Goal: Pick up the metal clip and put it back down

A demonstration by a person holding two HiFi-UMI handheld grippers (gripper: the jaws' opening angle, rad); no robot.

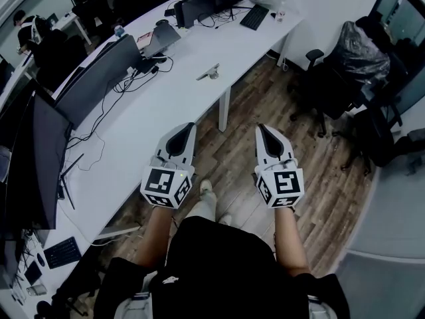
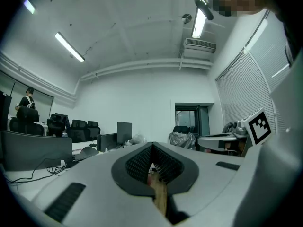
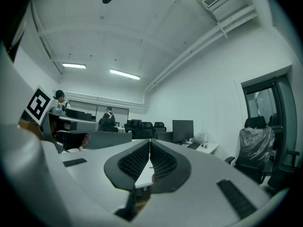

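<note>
A small metal clip lies on the long white desk, well ahead of both grippers. In the head view my left gripper and right gripper are held side by side over the wooden floor, pointing forward, short of the desk's edge. Both are shut with nothing between the jaws. The left gripper view shows its jaws meeting at the tip, aimed across the room. In the right gripper view the jaws are likewise closed and empty. Neither gripper view shows the clip.
Monitors, a keyboard and cables sit on the desk. A white desk leg stands ahead of me. Office chairs stand at the right. People are at the far left.
</note>
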